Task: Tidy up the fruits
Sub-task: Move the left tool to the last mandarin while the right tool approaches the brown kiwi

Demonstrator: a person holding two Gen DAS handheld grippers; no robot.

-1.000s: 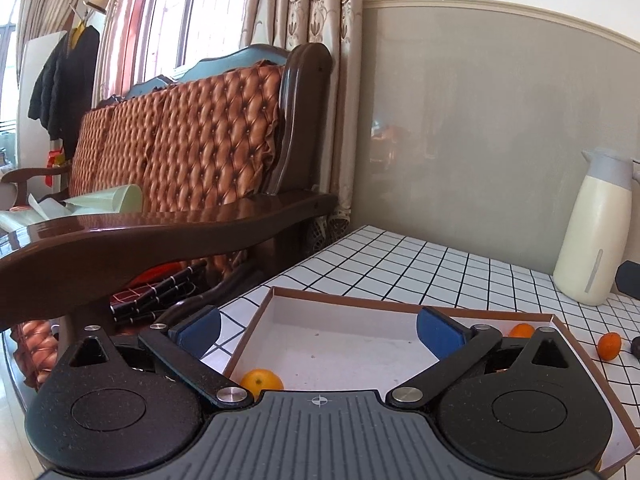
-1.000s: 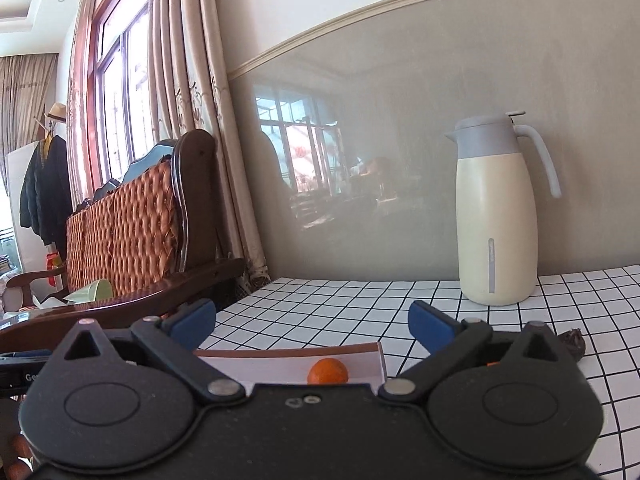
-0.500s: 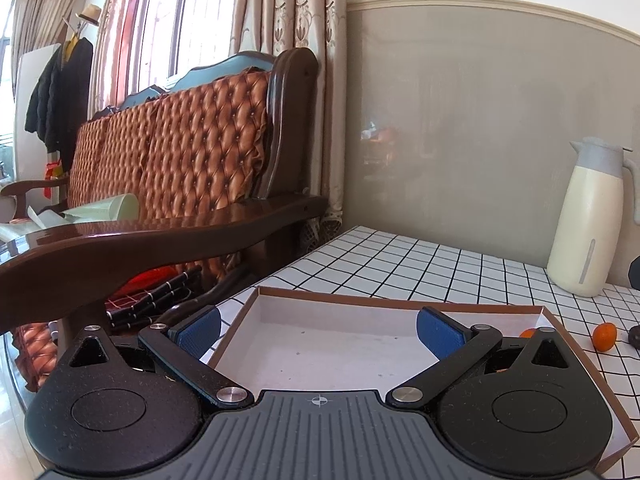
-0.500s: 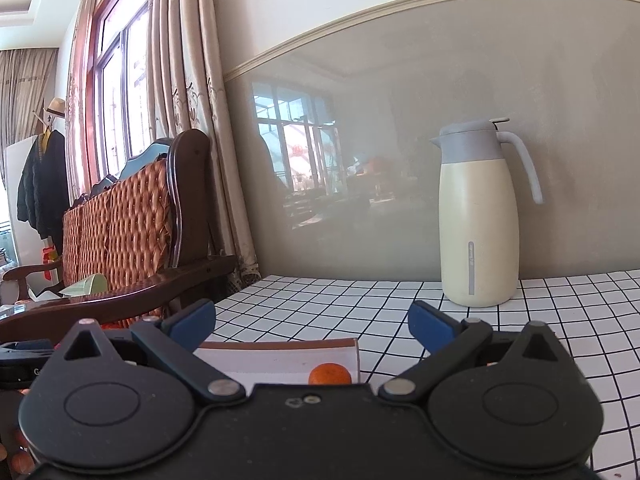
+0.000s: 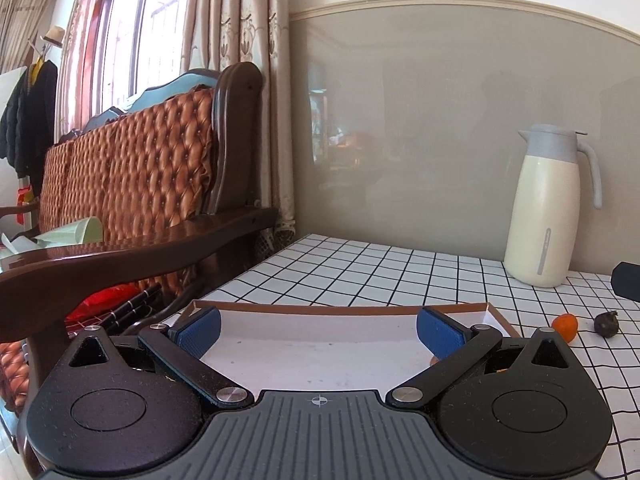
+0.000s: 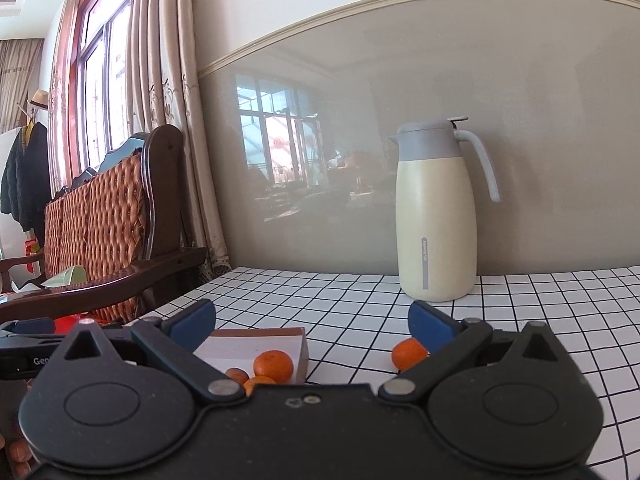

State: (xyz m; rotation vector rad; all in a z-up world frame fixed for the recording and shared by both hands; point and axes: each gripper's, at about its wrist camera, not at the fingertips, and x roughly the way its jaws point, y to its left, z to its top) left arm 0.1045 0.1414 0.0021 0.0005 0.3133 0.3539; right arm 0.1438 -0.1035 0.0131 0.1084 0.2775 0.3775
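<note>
A shallow cardboard box (image 5: 328, 310) with a white inside lies on the checked tablecloth. My left gripper (image 5: 318, 326) is open and empty over the box's near part. A small orange (image 5: 565, 327) and a dark fruit (image 5: 607, 323) lie on the cloth right of the box. In the right wrist view the box's corner (image 6: 302, 354) holds three small oranges, one of them in full view (image 6: 273, 366). Another orange (image 6: 408, 354) lies on the cloth beside the right fingertip. My right gripper (image 6: 312, 318) is open and empty.
A cream thermos jug (image 5: 546, 208) stands at the back of the table by the grey wall; it also shows in the right wrist view (image 6: 436, 212). A wooden sofa (image 5: 132, 184) with orange cushions stands left of the table. The other gripper's edge (image 5: 626, 280) shows at far right.
Both grippers have drawn back and turned a little. The oranges in the box have come into the right wrist view. The orange near the left gripper has dropped out of its view.
</note>
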